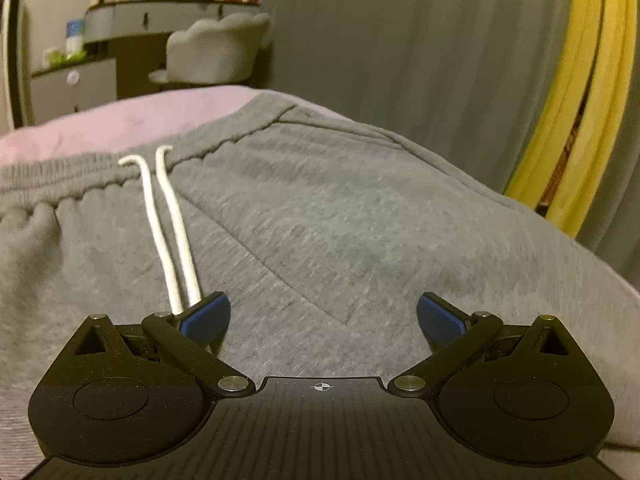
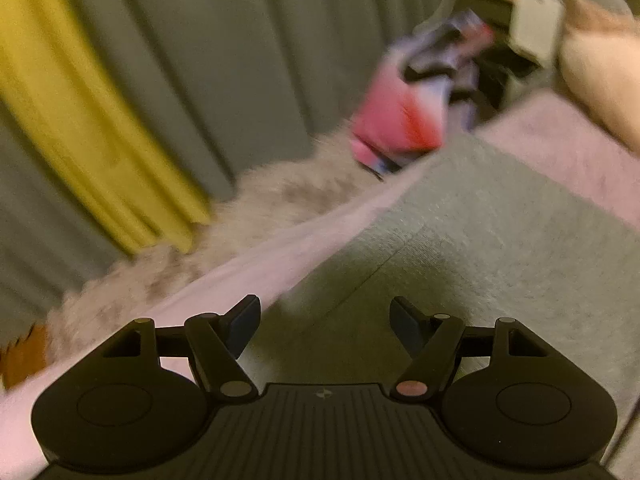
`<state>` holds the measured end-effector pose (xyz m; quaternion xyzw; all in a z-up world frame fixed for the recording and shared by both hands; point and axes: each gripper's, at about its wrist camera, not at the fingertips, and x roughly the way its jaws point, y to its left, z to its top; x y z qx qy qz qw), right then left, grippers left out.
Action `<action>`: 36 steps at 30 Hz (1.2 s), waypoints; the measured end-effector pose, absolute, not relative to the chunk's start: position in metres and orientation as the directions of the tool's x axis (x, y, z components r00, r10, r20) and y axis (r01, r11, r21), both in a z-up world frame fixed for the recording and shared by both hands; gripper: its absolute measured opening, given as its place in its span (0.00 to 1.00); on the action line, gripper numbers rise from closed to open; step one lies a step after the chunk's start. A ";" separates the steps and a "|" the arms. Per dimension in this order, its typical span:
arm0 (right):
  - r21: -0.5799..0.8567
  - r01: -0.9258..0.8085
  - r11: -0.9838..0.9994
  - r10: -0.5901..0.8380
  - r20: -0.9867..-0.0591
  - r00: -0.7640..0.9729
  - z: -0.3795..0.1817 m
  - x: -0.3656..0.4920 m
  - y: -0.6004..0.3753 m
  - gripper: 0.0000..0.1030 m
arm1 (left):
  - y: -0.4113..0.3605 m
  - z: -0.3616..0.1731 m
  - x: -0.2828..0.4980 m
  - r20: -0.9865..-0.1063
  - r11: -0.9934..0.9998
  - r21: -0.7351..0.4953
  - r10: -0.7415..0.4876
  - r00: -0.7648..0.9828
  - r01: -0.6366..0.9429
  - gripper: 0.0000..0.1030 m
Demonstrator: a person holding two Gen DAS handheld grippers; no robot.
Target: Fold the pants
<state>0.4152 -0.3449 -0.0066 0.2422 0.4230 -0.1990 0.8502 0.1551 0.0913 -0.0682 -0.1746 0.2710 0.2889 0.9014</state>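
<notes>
Grey sweatpants [image 1: 320,216] lie flat on a pink bed cover [image 1: 120,120], waistband at the far side, two white drawstrings [image 1: 172,232] running toward me. My left gripper [image 1: 323,316] is open and empty, low over the upper part of the pants, its left fingertip [image 1: 208,314] beside the drawstring ends. In the blurred right wrist view, my right gripper [image 2: 324,328] is open and empty over another part of the grey pants [image 2: 480,248], near their edge by the pink cover [image 2: 280,256].
Grey curtains [image 1: 400,40] with a yellow one [image 1: 580,100] hang behind the bed. A dresser and padded chair [image 1: 216,48] stand at the far left. A fluffy beige blanket [image 2: 240,208] and a pink and blue cloth pile [image 2: 408,112] lie beyond the bed edge.
</notes>
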 end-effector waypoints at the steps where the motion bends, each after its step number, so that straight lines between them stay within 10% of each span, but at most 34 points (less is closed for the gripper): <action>1: 0.234 0.565 0.791 -0.139 -0.831 0.539 -0.014 0.421 -0.350 0.70 | 0.091 -0.068 0.156 -0.587 0.771 -0.156 0.430 0.686 -0.617 1.00; 6: 0.125 0.559 0.820 -0.221 -0.831 0.511 -0.026 0.438 -0.341 0.65 | 0.089 -0.071 0.155 -0.583 0.771 -0.152 0.435 0.686 -0.618 1.00; 10: 0.076 0.522 0.850 -0.254 -0.808 0.531 -0.019 0.423 -0.333 0.07 | 0.092 -0.070 0.155 -0.586 0.768 -0.167 0.426 0.689 -0.618 1.00; 22: 0.383 0.540 0.750 -0.182 -0.664 0.725 -0.007 0.093 -0.377 0.05 | 0.104 -0.065 0.146 -0.585 0.765 -0.255 0.365 0.725 -0.591 1.00; 27: 0.464 0.578 0.671 -0.110 -0.709 0.697 -0.031 0.051 -0.422 0.17 | 0.104 -0.041 0.140 -0.602 0.795 -0.329 0.239 0.762 -0.509 1.00; 29: 0.453 0.529 0.717 -0.131 -0.658 0.741 -0.016 0.055 -0.423 0.74 | 0.103 -0.025 0.140 -0.590 0.799 -0.387 0.169 0.790 -0.460 1.00; 30: 0.441 0.505 0.742 -0.141 -0.634 0.760 -0.010 0.061 -0.423 0.82 | 0.102 -0.017 0.140 -0.575 0.799 -0.410 0.148 0.805 -0.439 1.00; 36: 0.569 0.452 0.687 0.001 -0.623 0.783 -0.030 0.116 -0.457 0.75 | 0.110 0.005 0.202 -0.563 0.760 -0.562 -0.063 0.824 -0.326 0.87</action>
